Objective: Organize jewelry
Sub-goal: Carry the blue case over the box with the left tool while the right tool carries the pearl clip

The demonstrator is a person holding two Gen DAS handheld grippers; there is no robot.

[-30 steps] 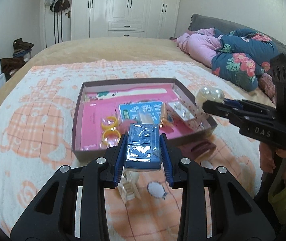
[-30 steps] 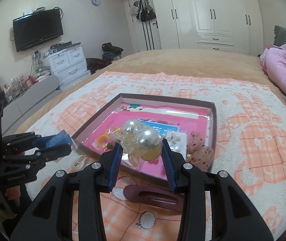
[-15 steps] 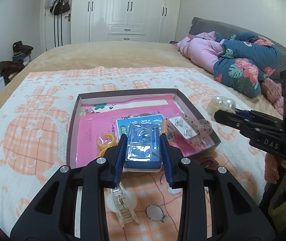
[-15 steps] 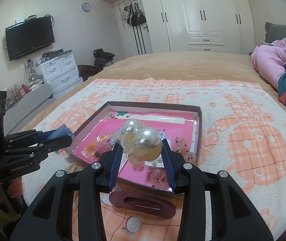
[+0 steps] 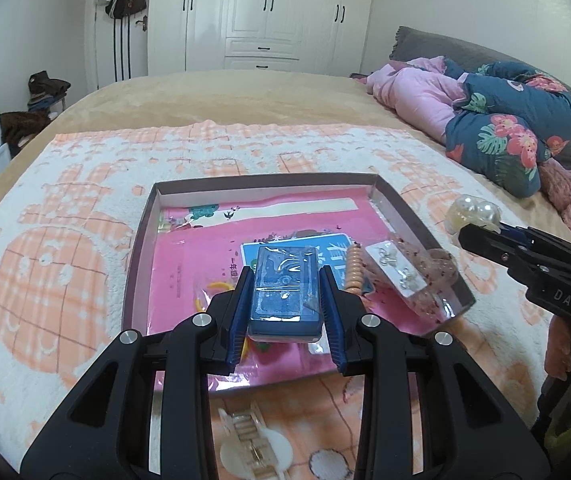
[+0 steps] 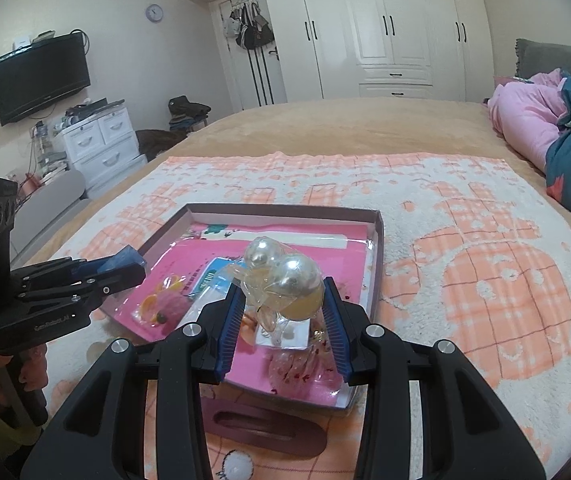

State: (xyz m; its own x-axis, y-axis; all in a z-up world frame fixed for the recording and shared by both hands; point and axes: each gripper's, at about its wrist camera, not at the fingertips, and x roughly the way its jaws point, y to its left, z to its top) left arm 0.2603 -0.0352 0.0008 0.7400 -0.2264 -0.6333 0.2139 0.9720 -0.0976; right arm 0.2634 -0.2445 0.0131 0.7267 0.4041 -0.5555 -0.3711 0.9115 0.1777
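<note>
Left gripper (image 5: pixel 285 280) clamped on a blue packet (image 5: pixel 285 290), held above the near half of the shallow box (image 5: pixel 141 240). Right gripper (image 6: pixel 283 300) clenched around a clear hair clip with two large pearls (image 6: pixel 285 276), raised over the box's right front part; seen from the left wrist, just off the box's right wall. Inside the box: pink lining, a blue card (image 5: pixel 325 258), yellow rings (image 5: pixel 209 292) partly hidden behind the left fingers, a ribbed peach clip (image 5: pixel 354 272), a white earring card (image 5: pixel 395 270) and a speckled pink hair tie (image 5: pixel 441 270) against the right wall. On the peach-and-white towel (image 5: pixel 65 280) in front of the box: a cream claw clip (image 5: pixel 251 444) near the left gripper's base, and a dark maroon barrette (image 6: pixel 269 426) touching or just beside the box's front edge, partly covered by the right gripper's arms. Behind, a tan bedspread (image 5: pixel 225 96), pink and floral bedding (image 5: pixel 485 104) at the right, white wardrobes (image 6: pixel 385 28), a wall-mounted television (image 6: pixel 41 76) and a white drawer unit (image 6: pixel 101 140).
</note>
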